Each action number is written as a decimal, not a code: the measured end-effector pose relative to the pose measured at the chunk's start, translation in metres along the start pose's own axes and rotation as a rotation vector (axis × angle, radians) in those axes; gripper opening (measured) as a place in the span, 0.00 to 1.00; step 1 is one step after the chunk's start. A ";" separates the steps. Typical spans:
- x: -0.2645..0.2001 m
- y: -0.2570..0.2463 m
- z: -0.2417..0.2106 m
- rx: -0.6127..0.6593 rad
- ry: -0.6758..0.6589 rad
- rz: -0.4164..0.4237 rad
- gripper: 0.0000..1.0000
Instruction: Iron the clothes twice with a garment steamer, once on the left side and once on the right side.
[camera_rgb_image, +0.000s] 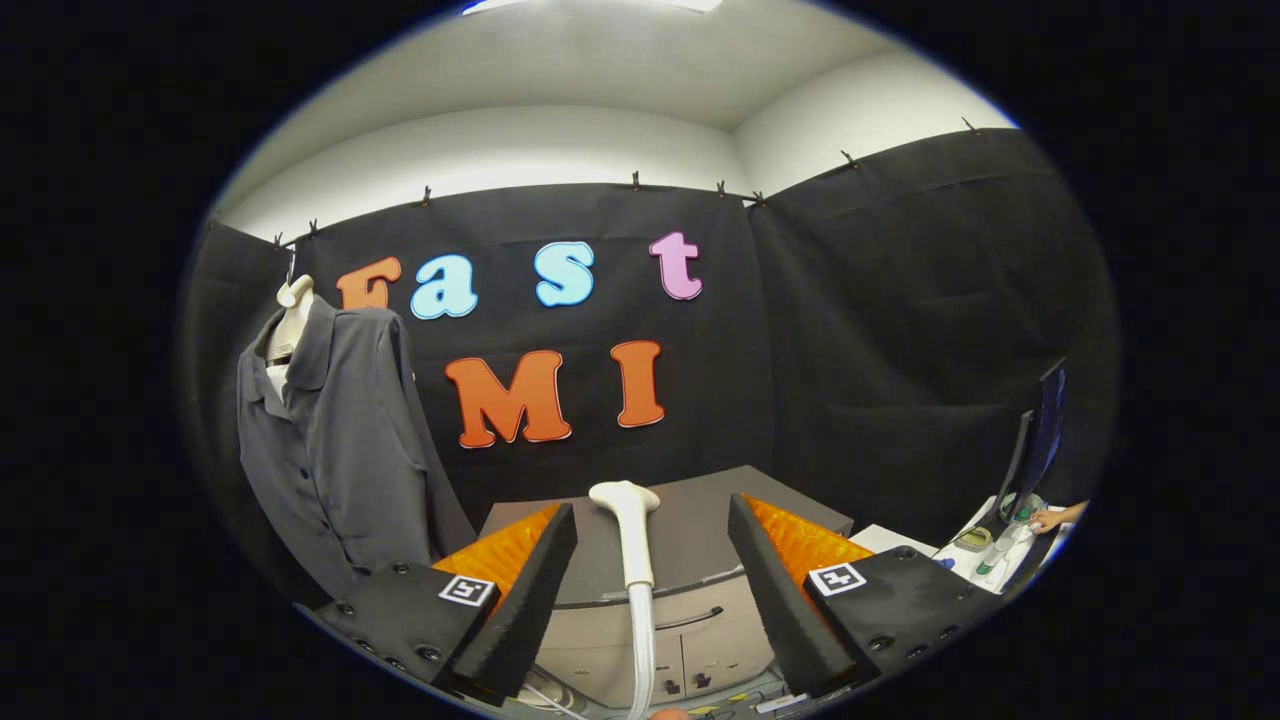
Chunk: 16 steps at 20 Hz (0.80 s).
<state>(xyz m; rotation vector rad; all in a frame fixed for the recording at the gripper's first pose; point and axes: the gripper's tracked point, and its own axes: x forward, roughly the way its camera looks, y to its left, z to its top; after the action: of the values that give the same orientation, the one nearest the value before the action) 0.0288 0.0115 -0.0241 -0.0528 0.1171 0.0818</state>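
- gripper (652, 560) fingers spread wide, gripping nothing
- steamer head (627, 520) upright between the fingers, touching neither, in front of the cabinet (690, 530)
- grey shirt (335, 450) on a hanger, left of the cabinet
- someone's hand (1050, 518) at a desk, far right of the cabinet

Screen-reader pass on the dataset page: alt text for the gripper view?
The gripper is open, its fingers either side of a white steamer head standing upright, untouched, before a grey cabinet. A dark grey shirt hangs on a hanger beyond the fingers, to the left.
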 end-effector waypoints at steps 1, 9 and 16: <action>0.007 0.006 -0.003 -0.008 0.022 0.021 0.98; 0.074 0.034 -0.032 -0.039 0.240 0.119 0.98; 0.135 0.051 -0.051 -0.037 0.417 0.165 0.98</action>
<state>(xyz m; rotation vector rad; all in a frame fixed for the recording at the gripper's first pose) 0.1524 0.0697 -0.0935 -0.0972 0.5366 0.2379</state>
